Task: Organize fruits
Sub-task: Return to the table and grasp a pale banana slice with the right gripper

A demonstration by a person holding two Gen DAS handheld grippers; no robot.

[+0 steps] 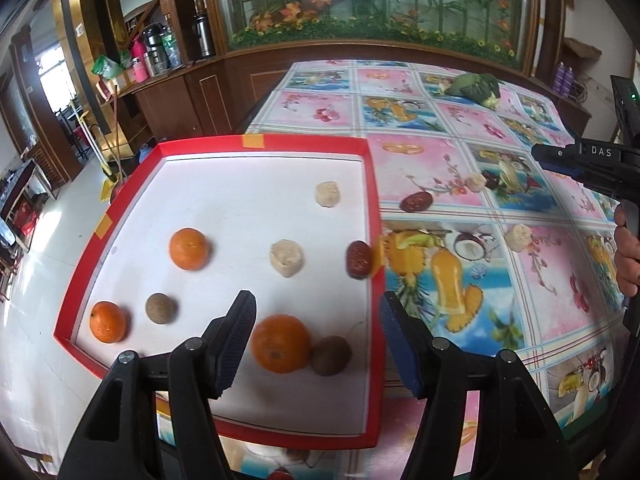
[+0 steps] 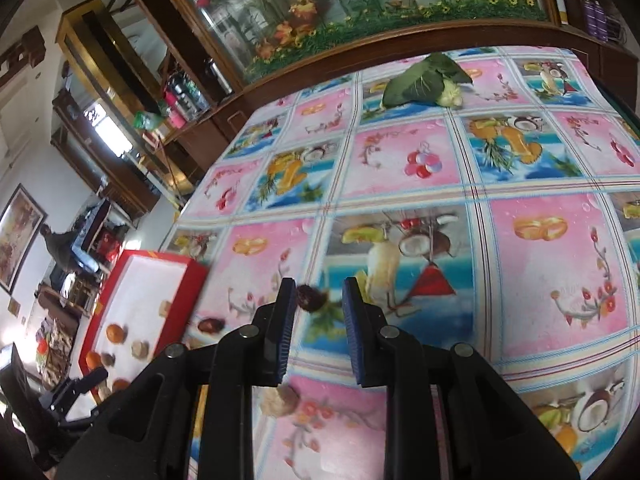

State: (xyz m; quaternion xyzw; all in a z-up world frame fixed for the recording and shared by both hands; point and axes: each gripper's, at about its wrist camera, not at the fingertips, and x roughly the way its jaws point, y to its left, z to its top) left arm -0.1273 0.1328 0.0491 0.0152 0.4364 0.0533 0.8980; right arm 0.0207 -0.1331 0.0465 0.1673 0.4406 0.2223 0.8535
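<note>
The desk [image 1: 500, 240] is covered with a fruit-print cloth, and a red-rimmed tray [image 1: 372, 208] with a white floor sits at its left end. The left tongs [image 1: 318, 312] hang above the near part of the tray with the jaws wide apart and nothing between them. Directly beyond them lie a large orange [image 1: 281, 343] and a brown round fruit [image 1: 331, 355], touching each other. Elsewhere in the tray: a second orange [image 1: 189, 249], a third orange [image 1: 107, 322] near the left rim, another brown round fruit [image 1: 161, 309] just beside it, two pale lumpy pieces [image 1: 286, 258] [image 1: 329, 194], and a dark red date [image 1: 358, 260] close against the right rim. Outside the tray, on the cloth, rest a second date [image 1: 417, 201], a pale piece [image 1: 477, 182] near it and another pale piece [image 1: 517, 235] further right. A leafy green vegetable [image 1: 476, 87] lies at the far end of the desk. The right tongs [image 2: 318, 292] are held low over the cloth, jaws apart and empty; a dark fruit [image 2: 307, 298] lies just past the tip of the left finger (contact cannot be confirmed, the view is blurred). A pale piece [image 2: 280, 400] lies under the right tongs. A person's hand [image 1: 626, 256] grips the right tool's handle.
</note>
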